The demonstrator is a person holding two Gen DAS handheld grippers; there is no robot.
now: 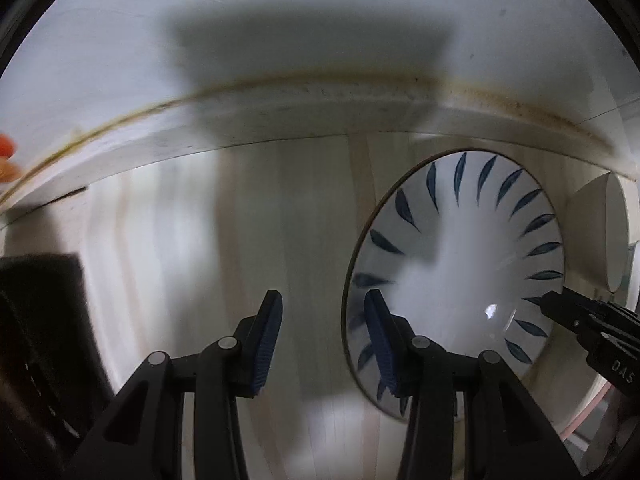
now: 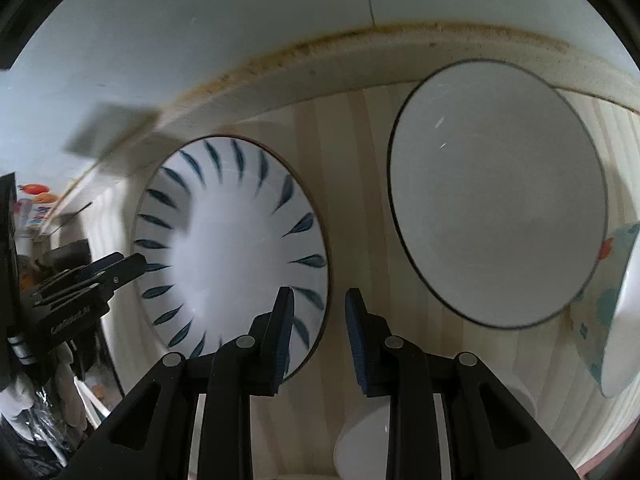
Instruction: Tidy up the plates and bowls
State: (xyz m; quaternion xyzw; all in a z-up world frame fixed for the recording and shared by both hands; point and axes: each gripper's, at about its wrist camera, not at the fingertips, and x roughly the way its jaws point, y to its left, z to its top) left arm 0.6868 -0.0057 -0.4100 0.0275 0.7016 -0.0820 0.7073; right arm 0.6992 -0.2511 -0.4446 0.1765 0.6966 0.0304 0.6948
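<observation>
Your left claw (image 1: 320,344) hangs part-open, empty, its right finger over the leaf-pattern plate (image 1: 460,264); your right claw (image 2: 318,340), narrower, empty, straddles that plate's right rim.

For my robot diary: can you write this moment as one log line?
left gripper: open, empty | right gripper: open, empty | white bowl with blue leaf strokes: on pale wooden counter, between grippers | plain white dark-rimmed bowl: beside it

Glossy glazed bowl (image 1: 460,264) on seemingly matt pale wood countertop (image 1: 256,216).
</observation>
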